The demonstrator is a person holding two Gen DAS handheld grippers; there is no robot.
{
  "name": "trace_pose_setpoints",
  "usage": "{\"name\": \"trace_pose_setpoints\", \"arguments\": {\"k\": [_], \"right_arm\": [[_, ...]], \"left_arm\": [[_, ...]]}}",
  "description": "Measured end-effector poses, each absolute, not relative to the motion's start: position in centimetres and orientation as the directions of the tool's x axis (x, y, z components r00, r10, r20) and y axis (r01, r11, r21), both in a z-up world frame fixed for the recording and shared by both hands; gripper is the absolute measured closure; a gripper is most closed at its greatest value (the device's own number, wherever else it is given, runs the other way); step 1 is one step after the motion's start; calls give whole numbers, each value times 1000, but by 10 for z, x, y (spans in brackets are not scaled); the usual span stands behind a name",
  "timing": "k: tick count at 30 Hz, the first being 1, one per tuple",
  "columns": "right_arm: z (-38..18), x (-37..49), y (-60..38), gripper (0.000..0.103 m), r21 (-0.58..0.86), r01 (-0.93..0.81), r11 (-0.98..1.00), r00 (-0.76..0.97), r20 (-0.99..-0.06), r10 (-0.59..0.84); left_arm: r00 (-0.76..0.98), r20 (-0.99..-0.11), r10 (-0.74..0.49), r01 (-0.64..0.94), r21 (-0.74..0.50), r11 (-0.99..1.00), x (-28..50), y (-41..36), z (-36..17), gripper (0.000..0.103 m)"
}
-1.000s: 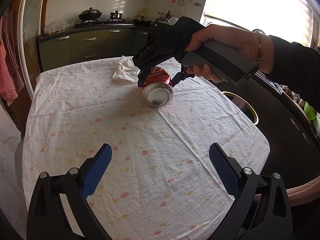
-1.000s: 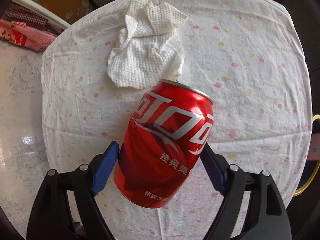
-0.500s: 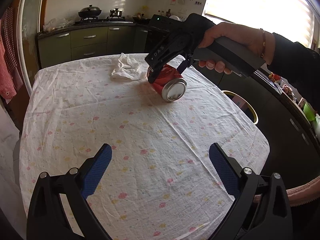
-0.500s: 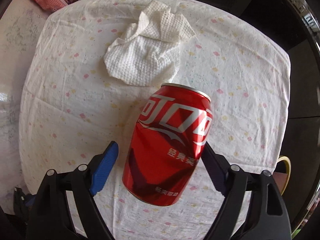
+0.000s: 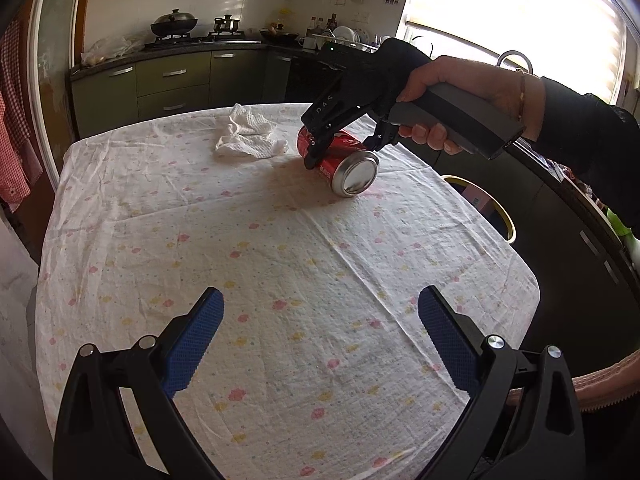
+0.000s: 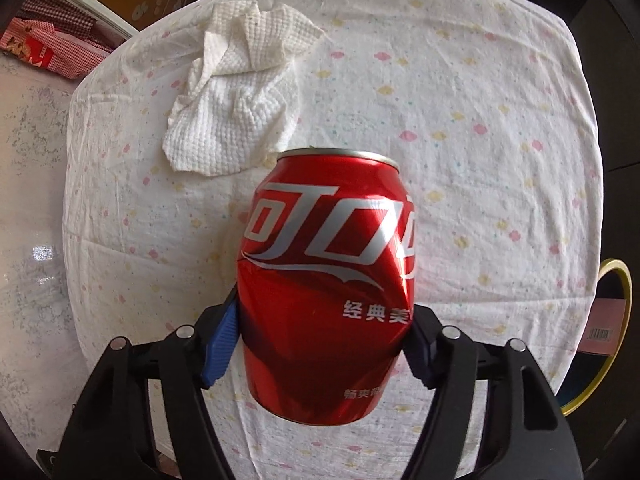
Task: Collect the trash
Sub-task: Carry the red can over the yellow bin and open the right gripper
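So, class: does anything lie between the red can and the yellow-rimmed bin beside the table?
Nothing visible does. The right gripper jaws are closing on the red can; only bare tablecloth lies toward the bin.

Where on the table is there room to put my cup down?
The whole near half of the cloth, between the open left gripper and the can, is bare. The far left edge is bare too. It's crowded at the far end: the crumpled tissue lies just beside the can, where the right gripper is closing on it.

Green kitchen cabinets (image 5: pixel 172 80), sunlit blinded window (image 5: pixel 516 12), possibly marble floor (image 6: pixel 32 216).
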State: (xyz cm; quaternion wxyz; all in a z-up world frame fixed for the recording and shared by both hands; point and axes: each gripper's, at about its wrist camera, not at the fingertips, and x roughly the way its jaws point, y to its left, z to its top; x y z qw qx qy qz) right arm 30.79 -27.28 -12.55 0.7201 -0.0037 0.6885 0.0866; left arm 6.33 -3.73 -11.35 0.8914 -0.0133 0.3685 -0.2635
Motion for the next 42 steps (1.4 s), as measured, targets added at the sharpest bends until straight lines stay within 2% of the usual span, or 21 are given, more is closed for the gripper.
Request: {"name": "trace_pose_setpoints", "arguments": {"k": [4,10,14,17,23,30,33,39,42], "right_arm": [[-115,303,-263,37,98,-179,979,63,-992,111],[-83,274,-282,37,151,-221,963,99,-979,176],[-59,258,-327,37,164,-206,965,149,-969,197],[-49,245,-389,37,163,-131,978,201,-961,187],[-69,217,-519,37,83,57,995,229,-971,68],[-119,203,-576,37,-3,115,993,183,-983,-24],[-126,201,-592,30,-32,151,988,200,-978,-62],[-97,167,-588,30,44,134,990,332,-943,-3],[-79,142,-573,28,99,94,991,413,-909,51]], "left_arm": [[588,-652,-478,456,-220,862,64,-37,-114,7],[588,-650,-482,462,-220,859,66,-39,-112,7],[586,-653,-481,471,-208,857,67,-46,-110,7],[582,-654,-483,482,-201,853,68,-54,-107,7],[585,-656,-478,501,-172,848,73,-80,-100,7],[575,-664,-478,509,-167,845,80,-105,-94,7],[564,-677,-473,520,-153,840,82,-115,-95,7],[546,-697,-464,530,-142,836,96,-123,-96,7],[553,-719,-421,510,-108,853,117,-124,-96,5]]}}
